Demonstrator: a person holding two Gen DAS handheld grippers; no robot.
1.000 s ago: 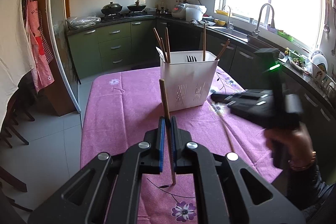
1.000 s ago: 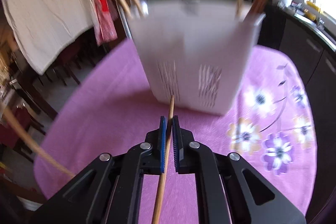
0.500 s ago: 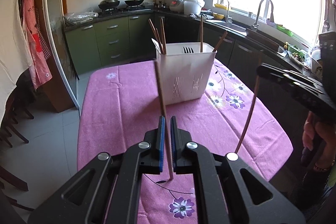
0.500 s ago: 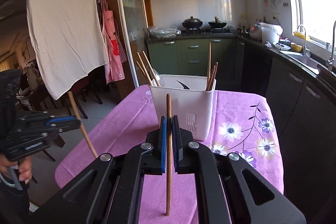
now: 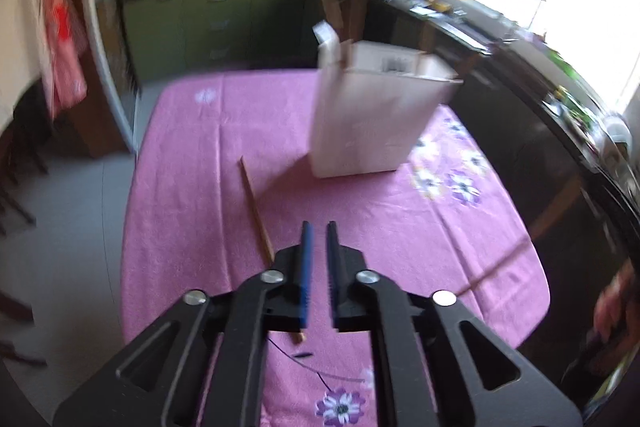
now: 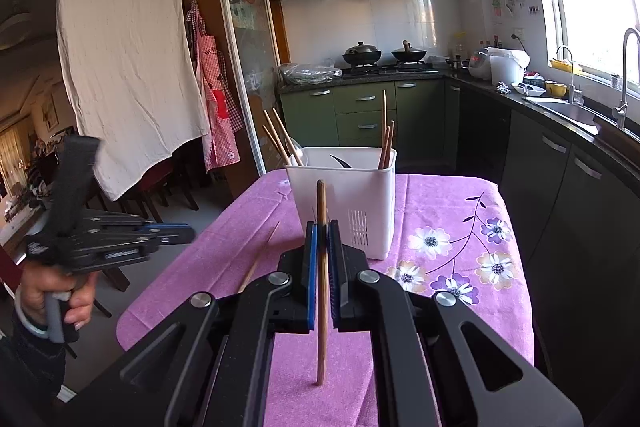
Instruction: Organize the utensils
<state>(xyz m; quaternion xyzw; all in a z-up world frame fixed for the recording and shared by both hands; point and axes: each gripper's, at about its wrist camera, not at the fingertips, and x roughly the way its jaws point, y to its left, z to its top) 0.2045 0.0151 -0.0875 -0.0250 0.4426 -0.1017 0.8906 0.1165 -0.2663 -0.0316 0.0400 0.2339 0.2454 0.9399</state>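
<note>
Chopstick (image 6: 321, 291) stood upright at frame centre, pinched in your right gripper (image 6: 322, 239). Your left gripper (image 5: 318, 247) was parted narrowly, holding nothing; another chopstick (image 5: 253, 203) lay just left of it on the pink tablecloth (image 5: 200, 187), near the white holder (image 5: 372, 119).

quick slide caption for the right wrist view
Right gripper clamps an upright chopstick before the white utensil holder.

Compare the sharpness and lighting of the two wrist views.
Left wrist view: heavy motion blur smears the white utensil holder and cabinets, only the left gripper stays crisp, and the window is blown out. Right wrist view: sharp throughout, the right gripper and its chopstick clear, with window glare and fisheye bending.
</note>
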